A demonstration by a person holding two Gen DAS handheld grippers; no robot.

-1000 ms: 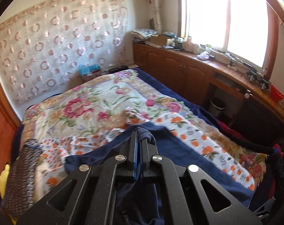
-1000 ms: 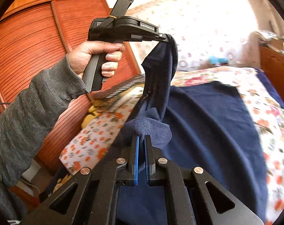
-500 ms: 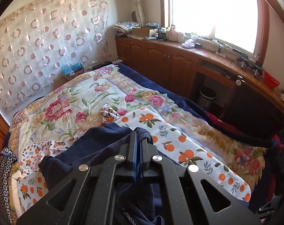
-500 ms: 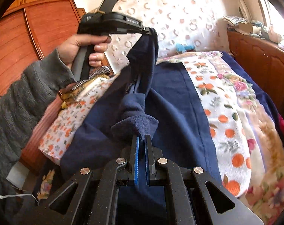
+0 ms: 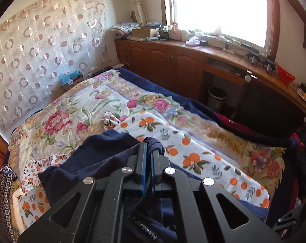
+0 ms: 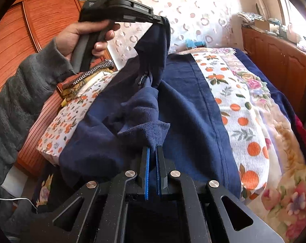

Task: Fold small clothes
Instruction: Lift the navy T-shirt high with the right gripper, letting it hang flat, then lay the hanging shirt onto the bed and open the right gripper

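A navy blue garment (image 6: 140, 105) hangs between my two grippers above a bed. My left gripper (image 5: 149, 146) is shut on one edge of it; the cloth (image 5: 104, 154) bunches at the fingertips. In the right wrist view the left gripper (image 6: 163, 19) is held high by a hand, with the garment drooping from it. My right gripper (image 6: 152, 148) is shut on another navy edge, lower and nearer. A larger navy cloth (image 6: 193, 105) lies flat on the bed beneath.
The bed carries a floral quilt (image 5: 76, 109) and an orange-print towel (image 5: 193, 154). A patterned cloth pile (image 6: 86, 77) lies at the bed's left side by a wooden wall panel (image 6: 21, 46). Wooden cabinets (image 5: 173, 60) and a bin (image 5: 216, 98) stand on the right.
Both grippers have swung with the navy garment, which now hangs more slack and crumpled between them. The left gripper stays high and both stay shut on the cloth.
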